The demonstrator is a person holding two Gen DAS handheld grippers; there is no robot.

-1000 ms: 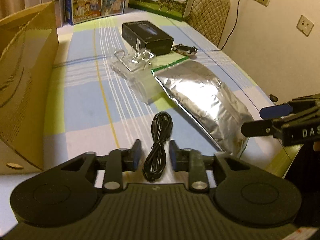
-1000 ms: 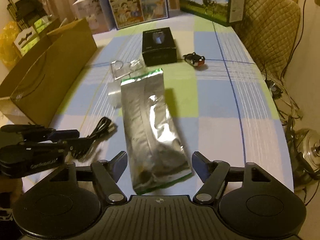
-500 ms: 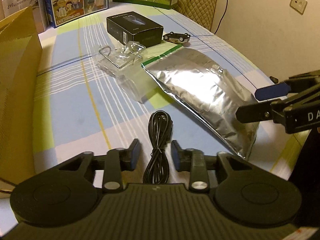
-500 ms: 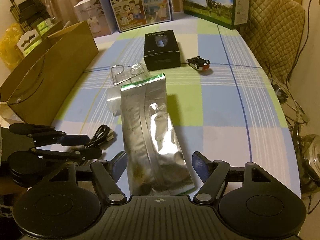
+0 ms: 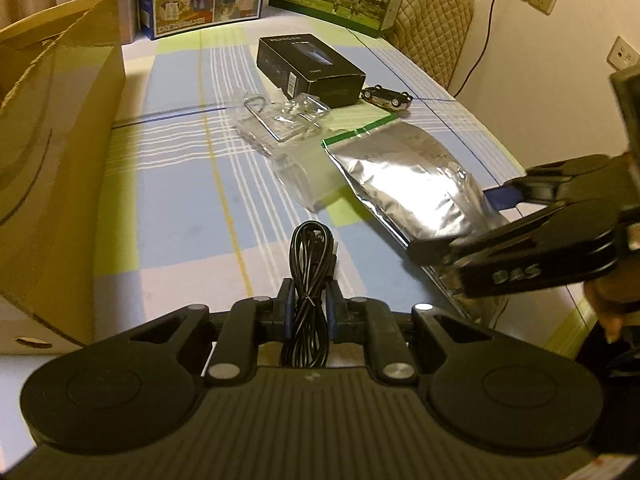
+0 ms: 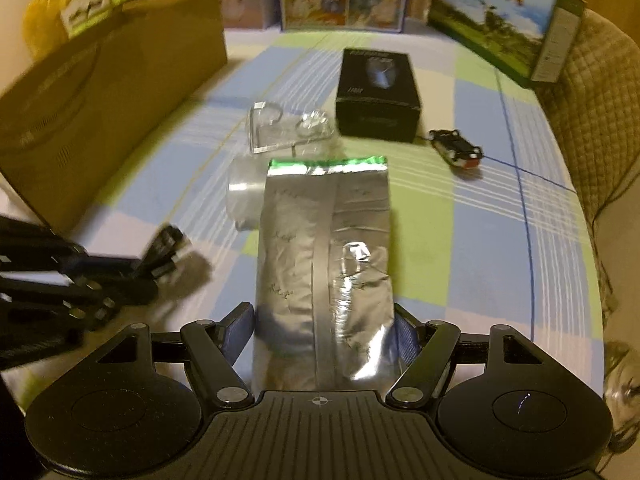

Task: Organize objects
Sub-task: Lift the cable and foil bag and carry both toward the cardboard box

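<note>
My left tongs (image 5: 307,306) pinch the black cable (image 5: 311,280); right tongs (image 6: 325,334) clasp the foil pouch (image 6: 324,256); black box (image 5: 310,68) at 12 o'clock, toy car (image 5: 387,98) remain.

The pouch (image 6: 324,264) is crinkled, shiny silver foil. The cable (image 5: 310,264) looks glossy black plastic. A matt brown cardboard box (image 5: 52,184) stands on the checked cloth surface (image 5: 176,184).

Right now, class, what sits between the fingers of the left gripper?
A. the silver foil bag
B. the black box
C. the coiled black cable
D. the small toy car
C: in the left wrist view the left gripper has its fingers closed against the coiled black cable, while the silver foil bag lies between the right gripper's fingers instead.
</note>
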